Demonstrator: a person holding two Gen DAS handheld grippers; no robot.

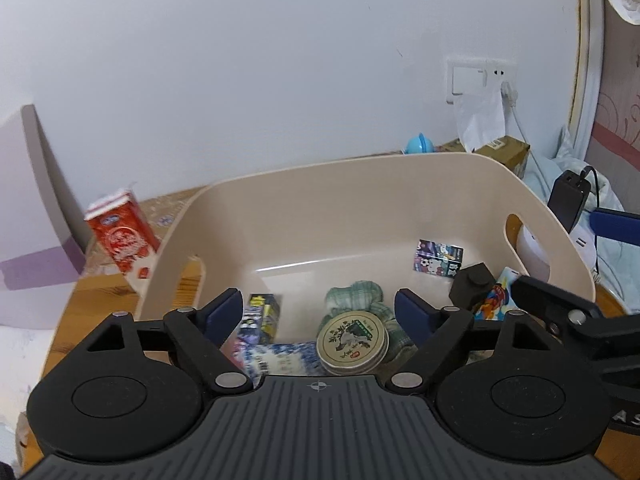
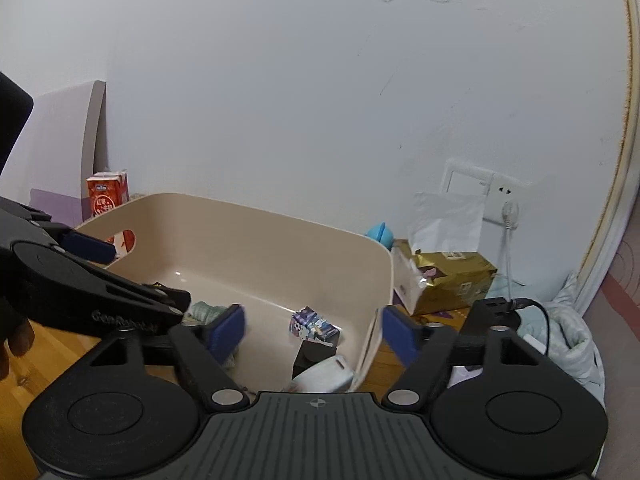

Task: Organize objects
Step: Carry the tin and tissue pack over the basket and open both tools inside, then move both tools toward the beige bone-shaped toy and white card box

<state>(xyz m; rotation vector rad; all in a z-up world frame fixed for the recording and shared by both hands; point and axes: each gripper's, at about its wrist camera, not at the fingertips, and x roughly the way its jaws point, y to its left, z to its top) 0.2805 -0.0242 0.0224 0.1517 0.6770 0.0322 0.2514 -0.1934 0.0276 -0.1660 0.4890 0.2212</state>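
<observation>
Most items already lie inside the beige plastic handled bin (image 1: 360, 208); the red drink carton (image 1: 122, 236) stands outside at nine o'clock. Left tongs (image 1: 319, 312) and right tongs (image 2: 314, 330) are both released, carrying nothing.

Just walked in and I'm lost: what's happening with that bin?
A person is tidying small things into a beige bin with two handheld tongs. Both the left tongs and the right tongs hover open over it, holding nothing. Inside lie a round tin, a green checked cloth, a small cartoon box and a black block. A red carton stands outside.
</observation>
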